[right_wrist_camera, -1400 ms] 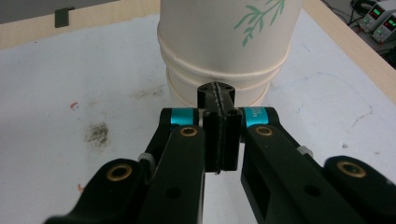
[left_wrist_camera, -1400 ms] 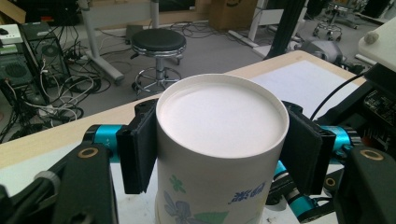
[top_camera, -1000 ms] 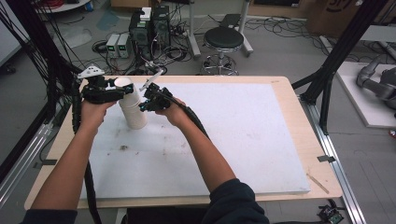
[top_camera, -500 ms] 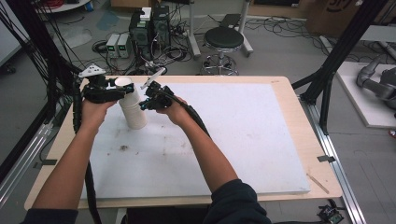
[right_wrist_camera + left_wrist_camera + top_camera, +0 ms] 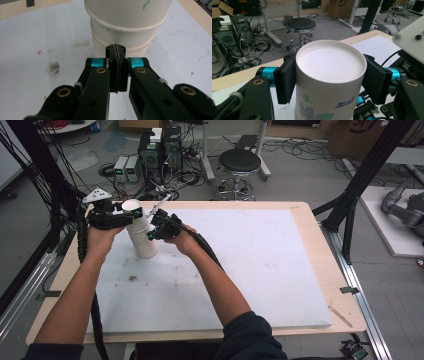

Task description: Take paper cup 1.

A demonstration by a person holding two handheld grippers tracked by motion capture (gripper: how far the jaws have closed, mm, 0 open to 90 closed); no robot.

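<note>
Near the far left corner of the white foam board [image 5: 260, 270] stands a stack of white paper cups, nested upside down, and both hands are busy with it. The top white paper cup with a blue and green flower print [image 5: 329, 82] sits between the flat black pads of the left gripper [image 5: 131, 215], one pad on each side just under its upturned base; they appear to press its wall, so I read this as a hold on the top cup. The right gripper [image 5: 117, 53] comes at the stack from the side facing the person, lower down, its jaws pressed together on nothing, the closed tip touching or almost touching the rolled rims of the lower white paper cups [image 5: 122, 46]. To my eye the job is pulling the top cup free of the stack: the grasp is made and the brace looks set, but the cup remains seated on the ones beneath, with no gap showing at the rims. Lifting it off and setting it somewhere on the board is all yet to come.
</note>
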